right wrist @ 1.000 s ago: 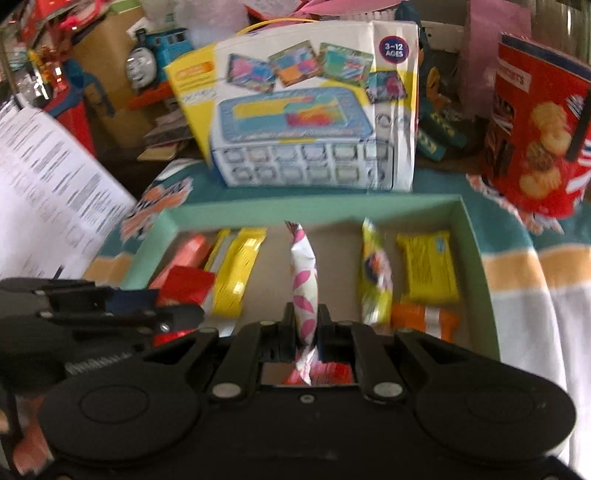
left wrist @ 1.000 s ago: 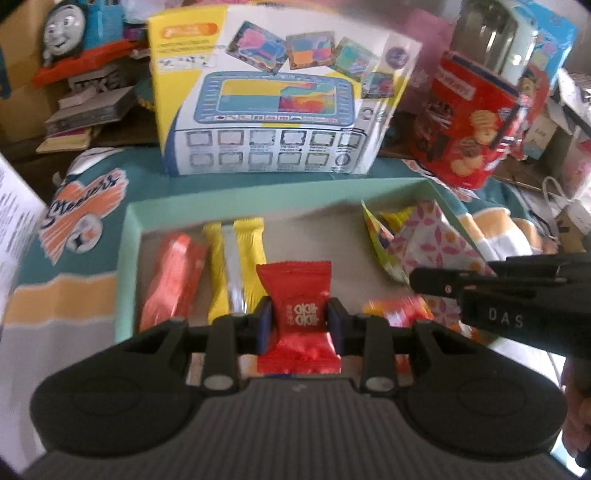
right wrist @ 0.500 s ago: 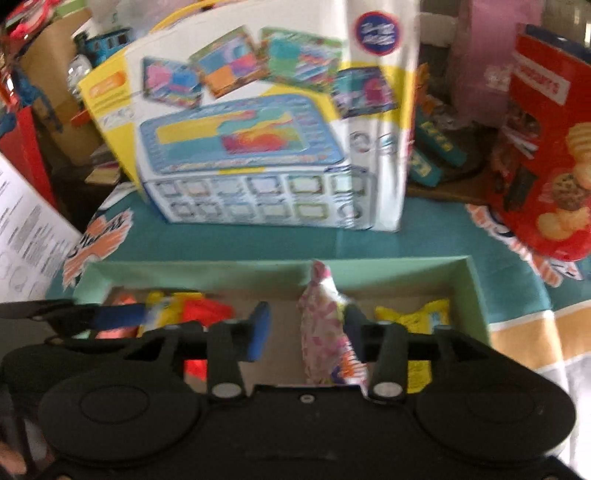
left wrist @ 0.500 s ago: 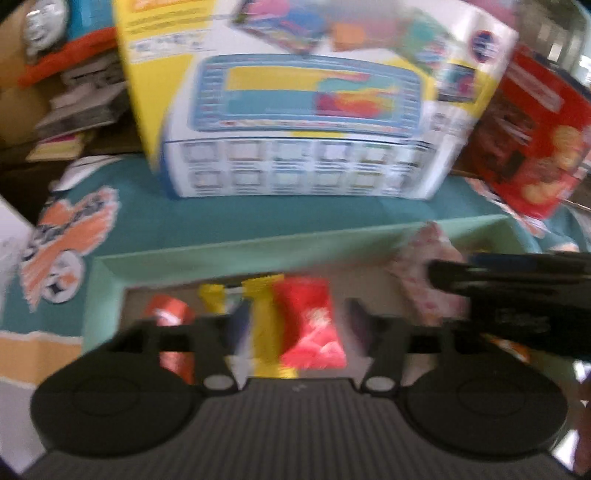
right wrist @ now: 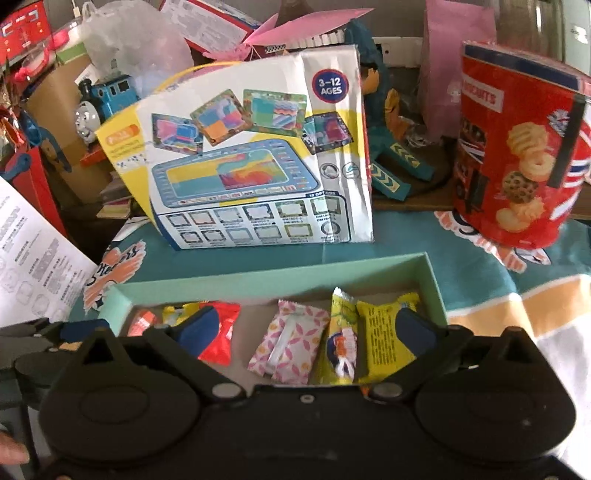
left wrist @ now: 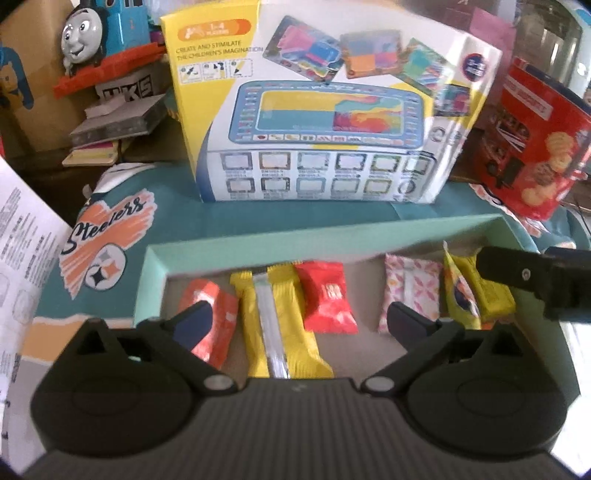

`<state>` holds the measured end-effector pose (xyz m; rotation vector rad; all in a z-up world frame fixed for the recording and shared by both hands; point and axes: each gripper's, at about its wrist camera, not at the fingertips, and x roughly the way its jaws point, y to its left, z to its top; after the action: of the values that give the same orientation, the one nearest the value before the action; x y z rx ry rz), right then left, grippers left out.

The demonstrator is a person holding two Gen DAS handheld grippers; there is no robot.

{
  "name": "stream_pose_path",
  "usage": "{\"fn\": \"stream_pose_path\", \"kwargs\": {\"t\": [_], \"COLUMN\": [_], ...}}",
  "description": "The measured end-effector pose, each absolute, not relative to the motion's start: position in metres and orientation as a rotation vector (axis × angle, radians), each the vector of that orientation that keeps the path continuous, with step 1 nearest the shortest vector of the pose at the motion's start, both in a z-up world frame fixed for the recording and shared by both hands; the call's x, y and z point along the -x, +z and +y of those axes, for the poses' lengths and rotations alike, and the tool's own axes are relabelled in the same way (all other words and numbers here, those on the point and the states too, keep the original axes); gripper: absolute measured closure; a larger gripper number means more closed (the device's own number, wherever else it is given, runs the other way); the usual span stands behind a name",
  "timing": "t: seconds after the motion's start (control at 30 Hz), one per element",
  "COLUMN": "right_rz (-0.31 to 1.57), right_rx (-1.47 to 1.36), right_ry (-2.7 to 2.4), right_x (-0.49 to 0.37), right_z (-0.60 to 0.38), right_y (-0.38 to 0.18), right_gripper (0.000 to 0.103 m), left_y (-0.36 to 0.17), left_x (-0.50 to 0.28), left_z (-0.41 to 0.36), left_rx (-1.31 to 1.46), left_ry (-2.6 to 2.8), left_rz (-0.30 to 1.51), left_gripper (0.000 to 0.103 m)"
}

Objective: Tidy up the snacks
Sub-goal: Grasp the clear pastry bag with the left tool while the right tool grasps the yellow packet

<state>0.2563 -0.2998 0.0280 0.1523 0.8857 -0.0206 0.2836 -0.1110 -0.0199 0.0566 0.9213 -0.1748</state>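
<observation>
A mint green box (left wrist: pixel 280 240) (right wrist: pixel 280 280) holds a row of snacks. In the left wrist view lie an orange packet (left wrist: pixel 218 314), a yellow bar (left wrist: pixel 277 314), a red packet (left wrist: pixel 325 295), a pink flowered packet (left wrist: pixel 412 291) and yellow packets (left wrist: pixel 476 291). My left gripper (left wrist: pixel 299 325) is open and empty above the yellow bar. My right gripper (right wrist: pixel 306 332) is open and empty above the pink flowered packet (right wrist: pixel 291 343), with the red packet (right wrist: pixel 219 332) to its left and yellow packets (right wrist: pixel 373 332) to its right. The right gripper's finger shows in the left wrist view (left wrist: pixel 517 273).
A large toy box (left wrist: pixel 325 122) (right wrist: pixel 258 155) stands behind the green box. A red biscuit tin (left wrist: pixel 532 147) (right wrist: pixel 517 158) stands at the back right. A blue toy train (left wrist: pixel 96 33) sits back left. A printed paper sheet (left wrist: pixel 22 258) lies at the left. A teal cloth (left wrist: pixel 122 229) covers the table.
Both grippers have opened. The left let go of the red packet and the right let go of the pink flowered packet; both packets now lie in the green box. Both grippers pulled back.
</observation>
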Motion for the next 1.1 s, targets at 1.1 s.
{"fn": "stream_pose_path", "kwargs": {"t": [1.1], "right_rz": [1.028], "right_rx": [-0.399], "right_ry": [-0.067], "right_x": [-0.01], "right_z": [-0.297], "right_y": [0.003], "right_gripper": [0.003], "left_y": [-0.063], "left_x": [-0.087], "left_z": [-0.089], "left_rx": [0.014], "left_ry": [-0.241], "left_rz": [1.14], "left_gripper": [0.0]}}
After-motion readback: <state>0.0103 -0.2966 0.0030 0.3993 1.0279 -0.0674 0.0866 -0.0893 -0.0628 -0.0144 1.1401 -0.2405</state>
